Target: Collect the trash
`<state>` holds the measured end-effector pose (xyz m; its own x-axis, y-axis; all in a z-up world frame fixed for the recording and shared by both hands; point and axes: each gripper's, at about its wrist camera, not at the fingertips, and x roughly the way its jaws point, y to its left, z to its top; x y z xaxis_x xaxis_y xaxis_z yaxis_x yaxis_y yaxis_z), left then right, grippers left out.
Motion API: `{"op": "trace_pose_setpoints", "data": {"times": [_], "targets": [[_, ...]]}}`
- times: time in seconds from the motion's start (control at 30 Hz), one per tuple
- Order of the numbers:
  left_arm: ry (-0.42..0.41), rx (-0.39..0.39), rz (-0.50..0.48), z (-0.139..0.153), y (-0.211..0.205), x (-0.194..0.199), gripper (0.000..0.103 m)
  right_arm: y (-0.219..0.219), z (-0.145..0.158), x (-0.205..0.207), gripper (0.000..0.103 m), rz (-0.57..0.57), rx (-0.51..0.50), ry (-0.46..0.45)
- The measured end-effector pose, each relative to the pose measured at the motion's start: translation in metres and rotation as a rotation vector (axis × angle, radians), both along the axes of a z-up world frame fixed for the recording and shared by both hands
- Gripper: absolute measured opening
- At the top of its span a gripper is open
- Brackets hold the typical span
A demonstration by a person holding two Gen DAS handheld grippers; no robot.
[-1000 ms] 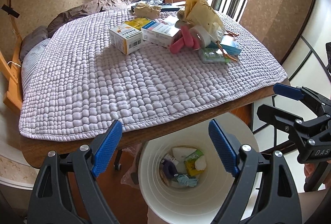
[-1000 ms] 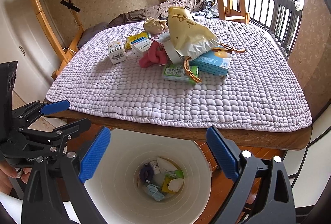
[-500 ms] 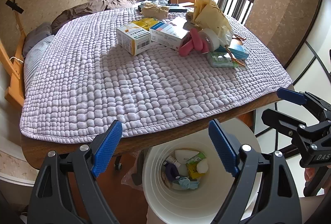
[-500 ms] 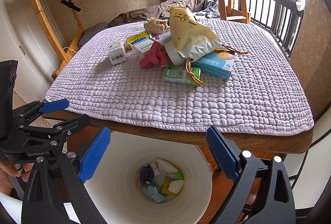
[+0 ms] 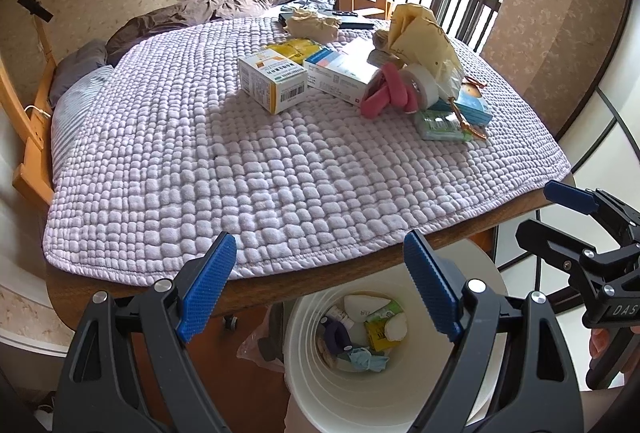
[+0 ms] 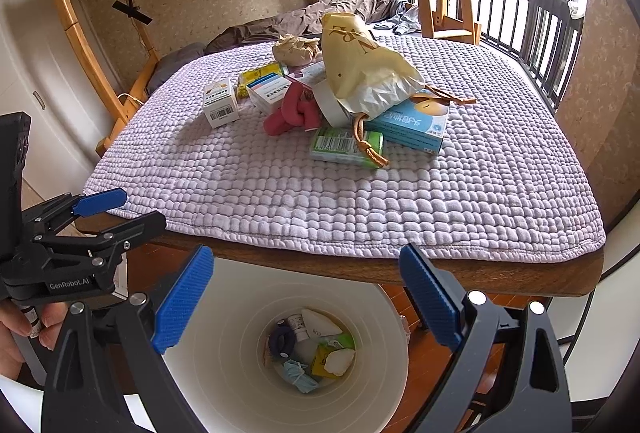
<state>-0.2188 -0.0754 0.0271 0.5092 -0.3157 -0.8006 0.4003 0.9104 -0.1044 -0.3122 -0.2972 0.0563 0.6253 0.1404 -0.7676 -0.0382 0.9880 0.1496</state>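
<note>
So both grippers have lifted and tipped toward the bed compared with a second ago, less bin (image 5: 384, 389) in frame and more quilt (image 5: 280, 169). Left gripper (image 5: 316, 285) and right gripper (image 6: 308, 293) both have jaws wide apart and empty, so I'd guess a drop just finished and it's back for more. Remaining trash pile (image 6: 344, 105) sits mid-quilt, well back from the wooden bed edge (image 6: 360, 265). Plenty of bare quilt in front of it, bin tucked right under the edge

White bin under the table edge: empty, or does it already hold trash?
Partly filled. The white bin holds a shallow layer at its bottom, including a blue face mask and a yellow packet; its walls above are bare.
</note>
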Motion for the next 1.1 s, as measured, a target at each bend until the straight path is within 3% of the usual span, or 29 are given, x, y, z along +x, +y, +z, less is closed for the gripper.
{"op": "trace_pose_setpoints", "data": {"times": [1.1], "targets": [[-0.020, 0.016, 0.106, 0.003, 0.020, 0.046, 0.087, -0.052, 0.003, 0.030, 0.093, -0.108, -0.048, -0.016]]}}
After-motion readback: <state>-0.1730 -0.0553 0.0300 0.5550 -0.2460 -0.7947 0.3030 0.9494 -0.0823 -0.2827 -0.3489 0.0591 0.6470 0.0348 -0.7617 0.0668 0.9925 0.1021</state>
